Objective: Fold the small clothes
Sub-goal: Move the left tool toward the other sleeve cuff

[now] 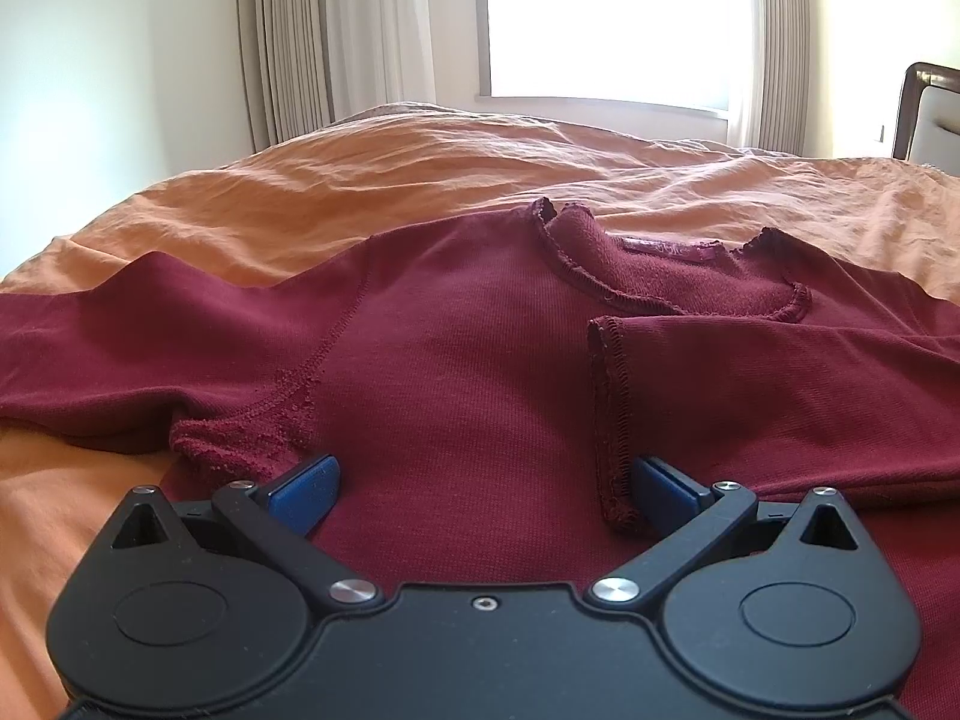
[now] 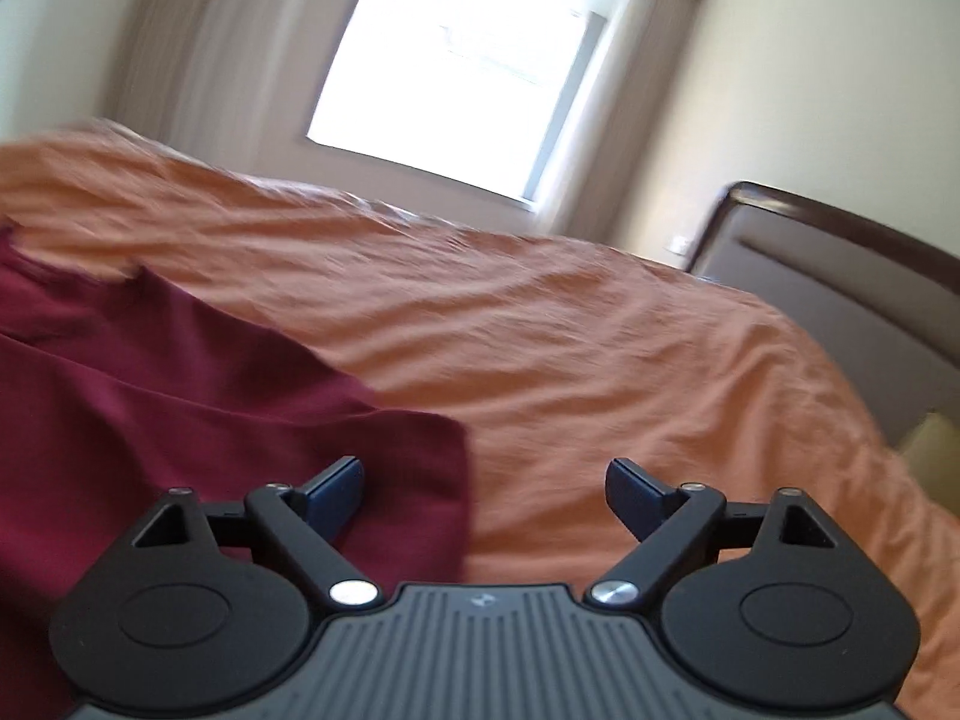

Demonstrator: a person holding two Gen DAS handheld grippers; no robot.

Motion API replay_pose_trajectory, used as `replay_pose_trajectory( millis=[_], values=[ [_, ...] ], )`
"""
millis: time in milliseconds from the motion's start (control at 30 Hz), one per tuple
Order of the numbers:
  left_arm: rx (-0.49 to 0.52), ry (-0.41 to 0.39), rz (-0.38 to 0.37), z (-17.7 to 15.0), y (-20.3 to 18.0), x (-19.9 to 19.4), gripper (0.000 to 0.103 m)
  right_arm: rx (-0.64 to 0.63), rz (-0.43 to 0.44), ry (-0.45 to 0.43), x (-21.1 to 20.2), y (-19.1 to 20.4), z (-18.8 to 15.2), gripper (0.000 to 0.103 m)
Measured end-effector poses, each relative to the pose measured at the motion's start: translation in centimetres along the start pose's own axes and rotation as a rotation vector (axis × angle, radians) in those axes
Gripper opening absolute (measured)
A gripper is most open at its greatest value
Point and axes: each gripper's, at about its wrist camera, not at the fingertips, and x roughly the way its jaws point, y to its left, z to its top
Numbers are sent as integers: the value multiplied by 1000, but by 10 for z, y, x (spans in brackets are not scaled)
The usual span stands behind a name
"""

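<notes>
In the left wrist view a dark red long-sleeved top (image 1: pixel 468 348) lies spread across the middle of the frame on an orange bedspread (image 1: pixel 372 174), one sleeve reaching the left edge, the other folded over its body at centre right. A label (image 1: pixel 666 248) sits inside the neckline at upper centre, its writing too small to read. At bottom centre the left gripper (image 1: pixel 483 483) is spread wide over the cloth, holding nothing. In the blurred right wrist view the top (image 2: pixel 180 414) fills the lower left; the right gripper (image 2: pixel 485 489) stands wide apart and empty at bottom centre, and a headboard (image 2: pixel 840 300) is at right.
</notes>
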Motion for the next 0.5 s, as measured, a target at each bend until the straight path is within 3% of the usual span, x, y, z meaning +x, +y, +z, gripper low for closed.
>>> replay_pose_trajectory(
  millis=[67, 200, 300, 367, 500],
  values=[
    [-1, -3, -1, -1, 0, -1, 103, 15, -51, 34, 14, -8, -9, 93],
    [5, -8, 3, -1, -1, 0, 103, 111, -16, 54, 11, -23, -20, 96],
    [1, -7, 0, -1, -1, 0, 103, 120, -8, 25, -18, -26, -17, 98],
    [4, -6, 2, -1, -1, 0, 103, 132, 41, 10, -45, -26, -19, 103],
    [14, 40, 4, 9, 0, -8, 103, 112, 138, 14, -95, -13, -27, 103]
  ],
)
